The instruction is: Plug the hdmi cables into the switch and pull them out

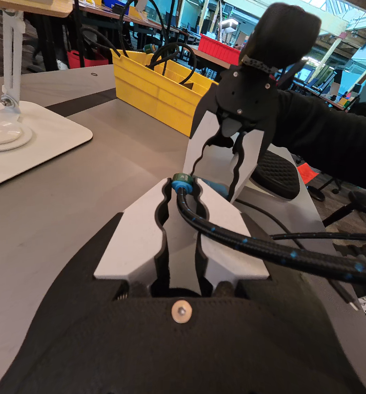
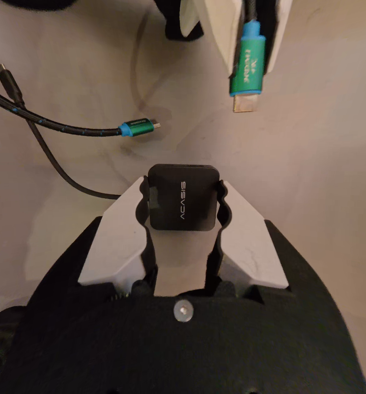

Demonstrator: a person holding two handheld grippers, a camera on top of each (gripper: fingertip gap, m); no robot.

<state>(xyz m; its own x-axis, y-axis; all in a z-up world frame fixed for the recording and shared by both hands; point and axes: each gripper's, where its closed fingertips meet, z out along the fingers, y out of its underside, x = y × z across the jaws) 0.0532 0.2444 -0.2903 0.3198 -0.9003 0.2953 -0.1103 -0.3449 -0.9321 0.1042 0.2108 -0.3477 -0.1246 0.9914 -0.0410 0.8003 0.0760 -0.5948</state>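
Gripping, left: the left gripper (image 1: 183, 183) was clamped on the green-and-blue HDMI plug (image 1: 181, 181), its braided black cable (image 1: 231, 234) trailing back over the right finger.
Gripping, right: the right gripper (image 2: 182, 183) was closed against both sides of the black switch (image 2: 183, 197), which sat on the grey table (image 2: 305, 160).
Held plug: in the right wrist view the held HDMI plug (image 2: 249, 66) hung metal end down, above and to the right of the switch, apart from it, not yet in a port.
Second plug: a second green HDMI plug (image 2: 138, 127) lay loose on the table, left of the switch, apart from it.
Thin cable: a thin black cable (image 2: 50, 157) curved toward the switch's left side.
Background: a yellow bin (image 1: 156, 89) holding cables stood at the table's far side; a white stand base (image 1: 28, 132) sat to the left.
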